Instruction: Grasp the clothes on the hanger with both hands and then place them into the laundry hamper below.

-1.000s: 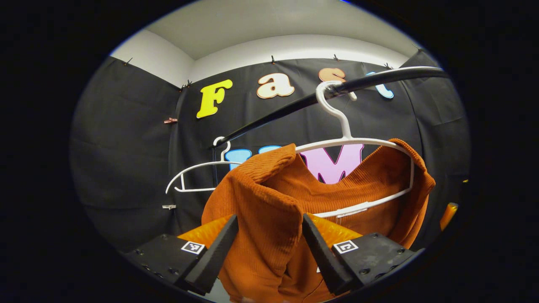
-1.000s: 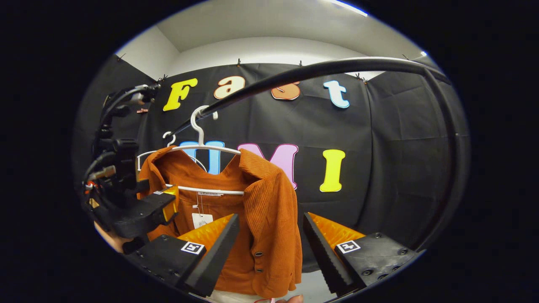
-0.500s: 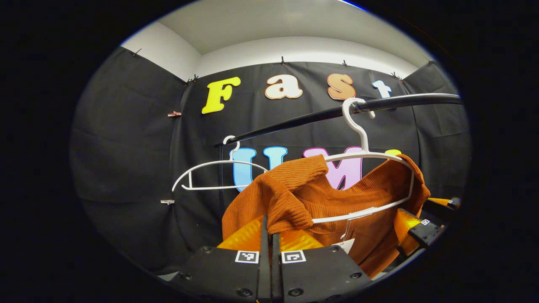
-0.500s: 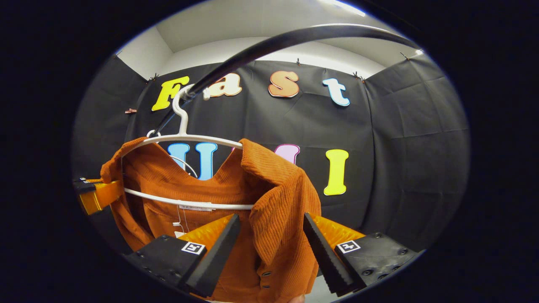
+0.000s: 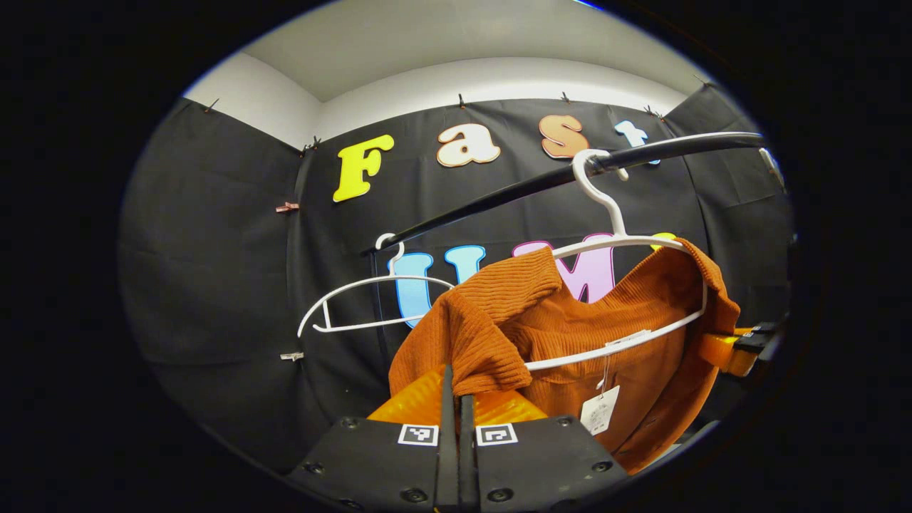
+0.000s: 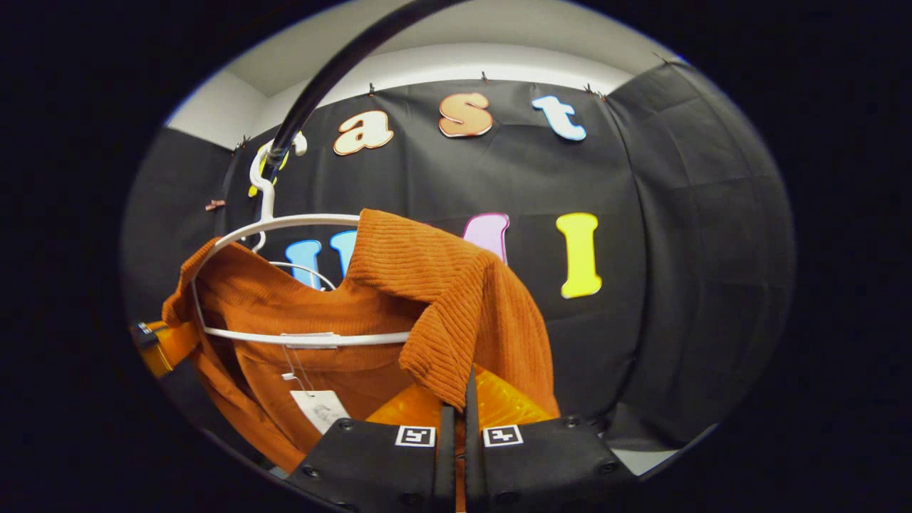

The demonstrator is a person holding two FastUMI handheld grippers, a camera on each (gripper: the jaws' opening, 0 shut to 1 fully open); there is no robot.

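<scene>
the orange shirt [image 5: 570, 320] is hung on a white hanger [image 5: 627, 246] on the black rail [image 5: 541, 187]. it looks soft, light and floppy, so it is best held by its thick shoulder folds. one fold is clamped by the left gripper [image 5: 456, 399], the other by the right gripper [image 6: 459, 410]. a paper tag [image 6: 319, 410] is seen hanging inside. a second, bare hanger [image 5: 356, 303] is hung nearby
</scene>
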